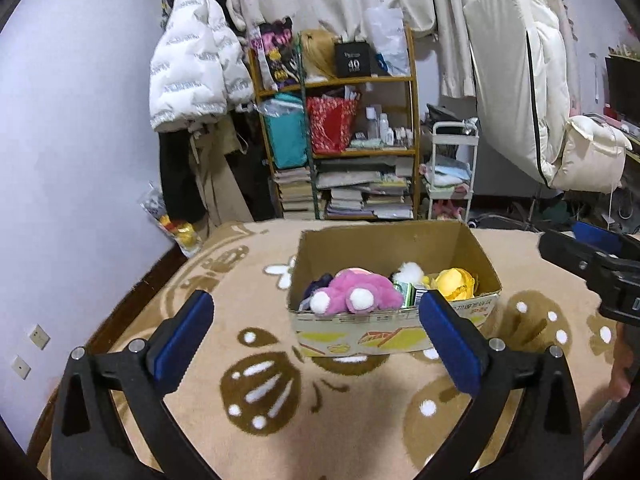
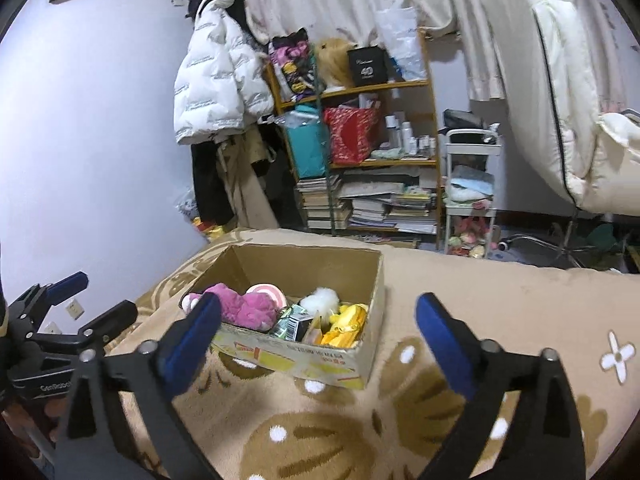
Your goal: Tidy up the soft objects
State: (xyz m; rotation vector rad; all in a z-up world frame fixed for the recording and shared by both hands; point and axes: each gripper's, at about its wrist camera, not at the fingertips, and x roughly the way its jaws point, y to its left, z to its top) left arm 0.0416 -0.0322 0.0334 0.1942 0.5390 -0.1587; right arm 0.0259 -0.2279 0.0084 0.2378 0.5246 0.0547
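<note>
An open cardboard box stands on the tan patterned blanket. It also shows in the right wrist view. Inside lie a pink plush toy, a white fluffy toy, a yellow plush and small green cartons. My left gripper is open and empty just in front of the box. My right gripper is open and empty, in front of the box and to its right. It also shows at the right edge of the left wrist view.
A bookshelf full of bags, bottles and stacked books stands behind the bed. A white puffer jacket hangs to its left. A small white cart and a white duvet are at the right. A lilac wall borders the left.
</note>
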